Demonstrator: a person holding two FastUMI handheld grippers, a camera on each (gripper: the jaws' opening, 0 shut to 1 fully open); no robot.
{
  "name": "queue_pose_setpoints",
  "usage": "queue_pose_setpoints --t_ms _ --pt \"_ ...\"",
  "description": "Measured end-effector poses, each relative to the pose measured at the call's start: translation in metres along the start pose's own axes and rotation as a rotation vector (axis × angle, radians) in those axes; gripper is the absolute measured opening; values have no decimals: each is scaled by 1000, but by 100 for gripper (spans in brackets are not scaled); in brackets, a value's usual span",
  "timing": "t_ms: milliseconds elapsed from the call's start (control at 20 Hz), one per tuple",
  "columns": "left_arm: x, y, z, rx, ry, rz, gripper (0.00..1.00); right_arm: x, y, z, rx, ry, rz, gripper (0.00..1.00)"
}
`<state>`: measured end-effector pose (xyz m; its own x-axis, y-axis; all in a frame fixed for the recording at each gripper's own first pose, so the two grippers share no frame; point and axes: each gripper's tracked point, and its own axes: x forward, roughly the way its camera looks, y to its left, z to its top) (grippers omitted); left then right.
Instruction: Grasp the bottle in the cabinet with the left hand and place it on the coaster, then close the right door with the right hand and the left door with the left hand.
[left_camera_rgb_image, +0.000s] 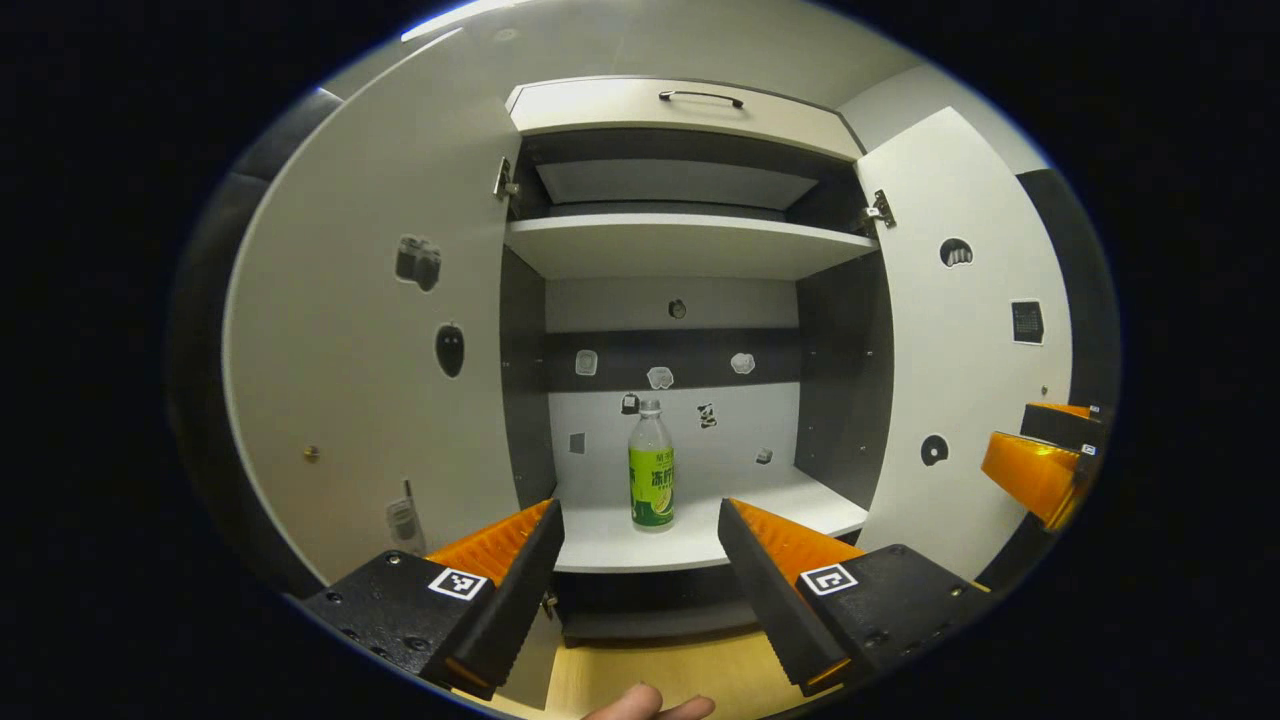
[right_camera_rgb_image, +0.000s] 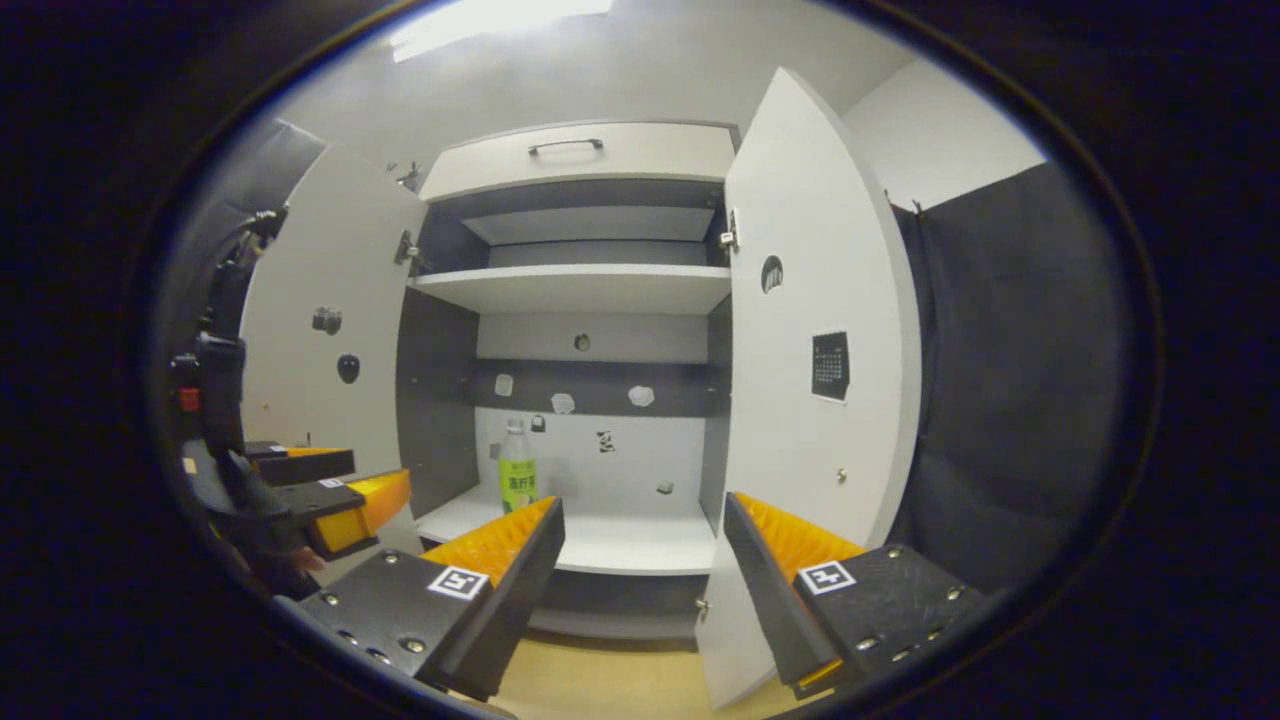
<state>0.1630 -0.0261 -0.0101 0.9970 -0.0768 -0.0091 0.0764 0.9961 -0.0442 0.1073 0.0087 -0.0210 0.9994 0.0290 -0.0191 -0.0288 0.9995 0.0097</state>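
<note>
Left gripper view: the left gripper (left_camera_rgb_image: 640, 560), jaws wide apart and empty, frames the bottle (left_camera_rgb_image: 651, 466) at frame centre, upright on the lower shelf (left_camera_rgb_image: 700, 530) of the cabinet (left_camera_rgb_image: 680, 105). The left door (left_camera_rgb_image: 370, 360) and right door (left_camera_rgb_image: 965, 350) stand open. Right gripper view: the right gripper (right_camera_rgb_image: 640, 560), jaws wide and empty, sits at the lower centre; the bottle stands left of centre.

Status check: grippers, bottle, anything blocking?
Left gripper open, short of the cabinet, lined up on bottle. Right gripper open, holding nothing. Bottle upright on lower shelf, untouched. Both doors open; path looks unobstructed.
</note>
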Motion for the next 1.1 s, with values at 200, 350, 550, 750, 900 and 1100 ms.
queue_pose_setpoints --t_ms 200,350,550,750,900,1100 --pt "52 -10 -8 15 -5 -2 98 3 -20 -2 8 14 -55 96" --pt "94 -13 -18 25 -5 12 98 -2 -29 5 -10 -9 -71 96" --pt "151 -10 -35 52 -8 45 98 -12 -33 1 -26 -5 -87 97" --pt "200 -7 -53 37 22 59 98 -24 -28 -2 3 1 -67 97" --pt "234 2 -59 40 16 81 98 -38 -24 -2 67 7 -47 97" --pt "267 -3 -71 -11 31 59 95 -57 -28 -6 30 24 -58 94"
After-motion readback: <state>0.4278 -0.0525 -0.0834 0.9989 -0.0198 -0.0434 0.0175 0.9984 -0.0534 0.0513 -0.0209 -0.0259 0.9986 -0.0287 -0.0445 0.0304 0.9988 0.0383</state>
